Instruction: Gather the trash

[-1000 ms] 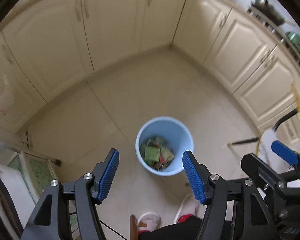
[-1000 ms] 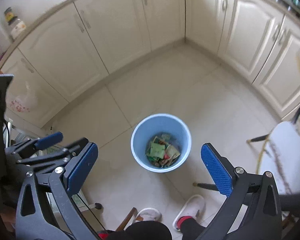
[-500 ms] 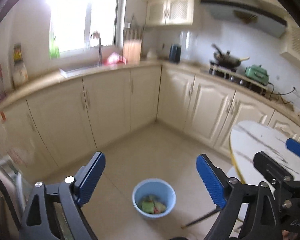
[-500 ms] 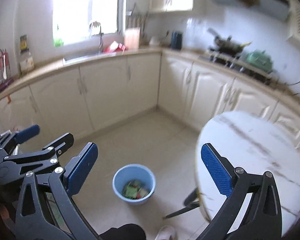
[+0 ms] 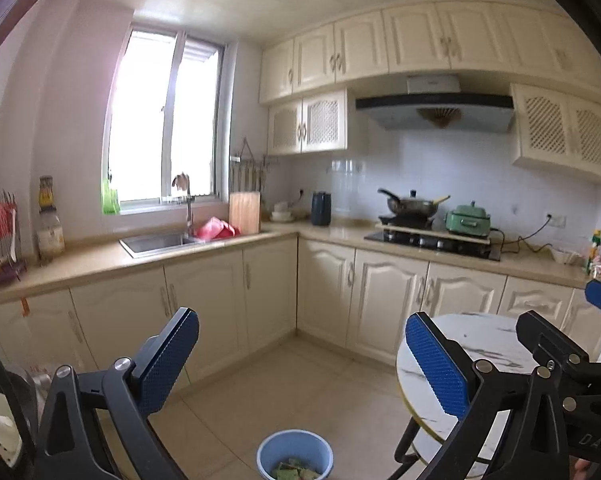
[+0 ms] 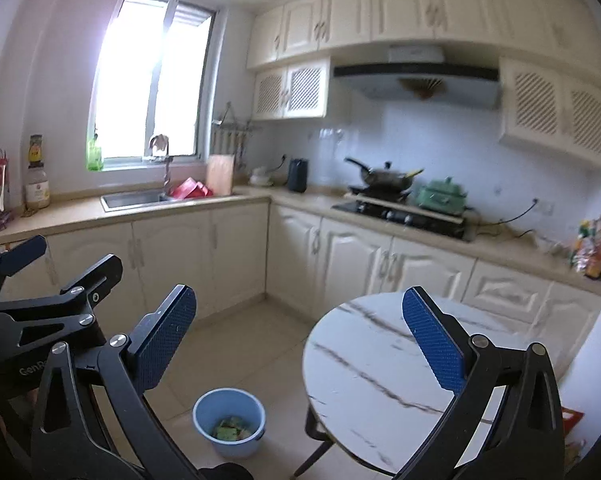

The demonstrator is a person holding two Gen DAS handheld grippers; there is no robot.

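A light blue bin point(image 5: 295, 456) stands on the kitchen floor, with green and coloured wrappers point(image 5: 294, 473) inside. It also shows in the right wrist view point(image 6: 229, 420), with the wrappers point(image 6: 232, 429) in its bottom. My left gripper point(image 5: 300, 360) is open and empty, raised high above the bin and level with the room. My right gripper point(image 6: 298, 344) is open and empty too, held beside the left one, whose body point(image 6: 40, 316) shows at the left of the right wrist view.
A round white marble table point(image 6: 392, 376) on black legs stands right of the bin, also in the left wrist view point(image 5: 488, 344). Cream cabinets point(image 5: 220, 304) line two walls, with a sink point(image 5: 156, 242), a stove with a pan point(image 5: 412, 204) and a green cooker point(image 5: 468, 220).
Both grippers have tilted up from looking down into the bin to looking across the kitchen. The bin has dropped to the bottom of both views. Both jaws stay open.
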